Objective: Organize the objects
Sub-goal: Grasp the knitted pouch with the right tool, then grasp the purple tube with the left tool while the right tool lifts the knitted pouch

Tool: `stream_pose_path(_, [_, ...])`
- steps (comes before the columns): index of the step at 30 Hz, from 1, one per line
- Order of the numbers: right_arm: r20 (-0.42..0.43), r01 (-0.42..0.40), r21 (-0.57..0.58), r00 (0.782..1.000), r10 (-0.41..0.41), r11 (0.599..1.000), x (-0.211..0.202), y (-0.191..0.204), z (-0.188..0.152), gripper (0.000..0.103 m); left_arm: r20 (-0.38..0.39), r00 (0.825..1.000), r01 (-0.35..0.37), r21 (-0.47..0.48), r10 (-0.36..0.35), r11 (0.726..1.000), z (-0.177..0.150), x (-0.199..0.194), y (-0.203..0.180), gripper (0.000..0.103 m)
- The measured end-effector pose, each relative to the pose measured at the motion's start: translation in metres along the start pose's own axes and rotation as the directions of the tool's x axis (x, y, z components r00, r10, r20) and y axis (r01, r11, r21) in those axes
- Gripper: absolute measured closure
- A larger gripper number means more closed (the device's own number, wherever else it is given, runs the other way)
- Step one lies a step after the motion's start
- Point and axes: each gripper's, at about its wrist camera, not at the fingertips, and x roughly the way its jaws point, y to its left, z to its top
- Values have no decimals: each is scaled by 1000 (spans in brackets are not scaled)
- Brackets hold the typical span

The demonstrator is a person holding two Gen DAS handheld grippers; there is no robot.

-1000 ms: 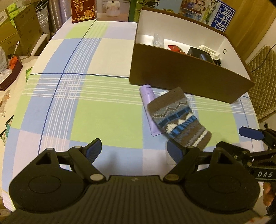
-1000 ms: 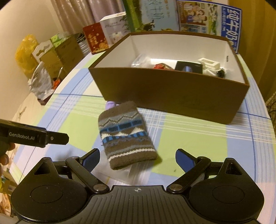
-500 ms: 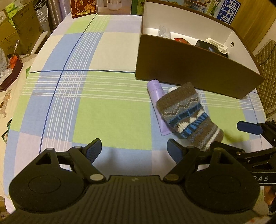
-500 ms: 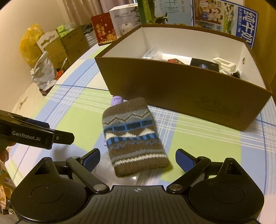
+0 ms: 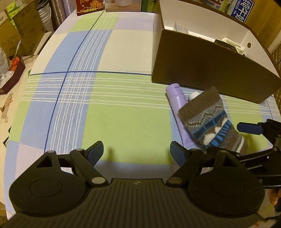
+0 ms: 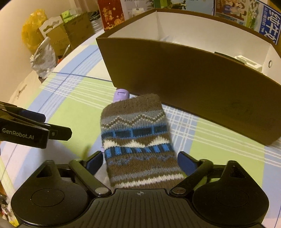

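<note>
Right hand-held gripper spread wide, blue pads either side of a brown knitted pouch with blue, grey and white zigzag bands; whether the pads touch the knit cannot be told. Pouch lies on the worktop under its checked green, blue and cream cloth, its far end at 12 o'clock from the gripper, near the front wall of the box. Lilac plastic tube pokes out from beneath the pouch's far end at 11 o'clock; in the left wrist view the tube runs alongside and partly under the pouch, with a small white cap showing at the pouch's top edge.

Left hand-held gripper also open, holding nothing, over bare green cloth; pouch at its 2 o'clock.

Large brown cardboard box with white inside stands open-topped at 12 to 2 o'clock. Contents mostly hidden by the front wall: a white plastic block-like item against the right end, a dark flat item beside it, something clear towards the left end. Remaining contents not discernible.

Red printed carton stands beyond the box at 11 o'clock.
</note>
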Motion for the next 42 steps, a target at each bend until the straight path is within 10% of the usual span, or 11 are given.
stream_pose_path(12, [40,-16,-21,999,17,1000,-9,-8,-3,87,6,999,41,13,-41,999,5,8,-6,23])
stream_pose_path(42, [90,162,354,974,-206,921,-84,-106,-44,89,38,989,141,30,-143,989,48,65,-60,71])
